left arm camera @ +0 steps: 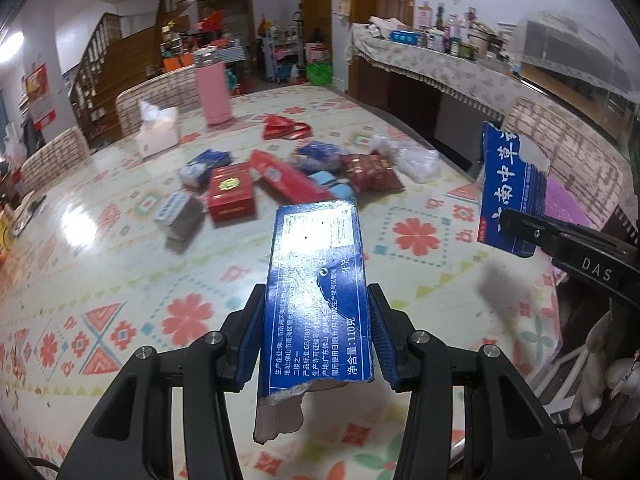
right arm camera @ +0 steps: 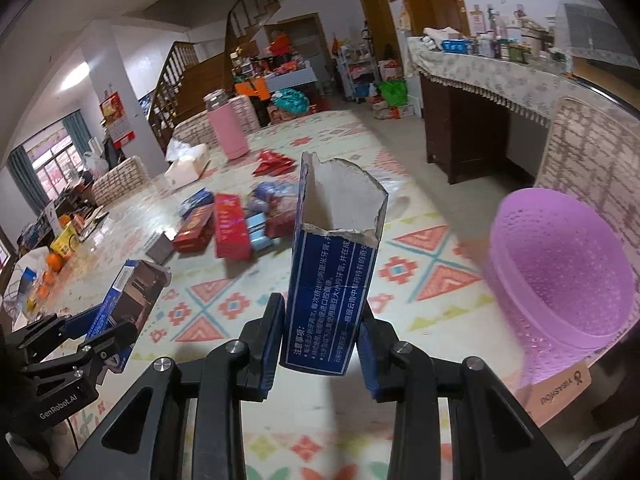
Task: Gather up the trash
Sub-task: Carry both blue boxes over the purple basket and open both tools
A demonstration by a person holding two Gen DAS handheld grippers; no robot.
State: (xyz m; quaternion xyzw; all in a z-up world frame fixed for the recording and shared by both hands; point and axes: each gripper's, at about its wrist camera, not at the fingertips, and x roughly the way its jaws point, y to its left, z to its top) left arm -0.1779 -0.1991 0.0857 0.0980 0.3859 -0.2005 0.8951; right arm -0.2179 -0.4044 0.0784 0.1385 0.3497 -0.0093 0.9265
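Left gripper (left arm camera: pixel 318 320) clamps a torn blue cardboard toothpaste-box half (left arm camera: pixel 316 292), both pads pressed on its sides, above the patterned tablecloth table (left arm camera: pixel 120 280). Right gripper (right arm camera: pixel 320 336) grips the other torn blue cardboard box piece (right arm camera: pixel 332 280) upright, ragged open end up. Purple perforated plastic basket (right arm camera: pixel 560 272) stands just right of it at the table edge. Remaining trash: red flat cartons (left arm camera: pixel 230 194) and blue packets (left arm camera: pixel 204 166) clustered mid-table, beyond them a pink cylindrical tumbler (left arm camera: pixel 214 94).

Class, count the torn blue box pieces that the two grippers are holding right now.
2. One blue piece sits between the left gripper's fingers; the other piece sits between the right gripper's fingers, near the purple basket. More blue packaging lies blurred on the table.
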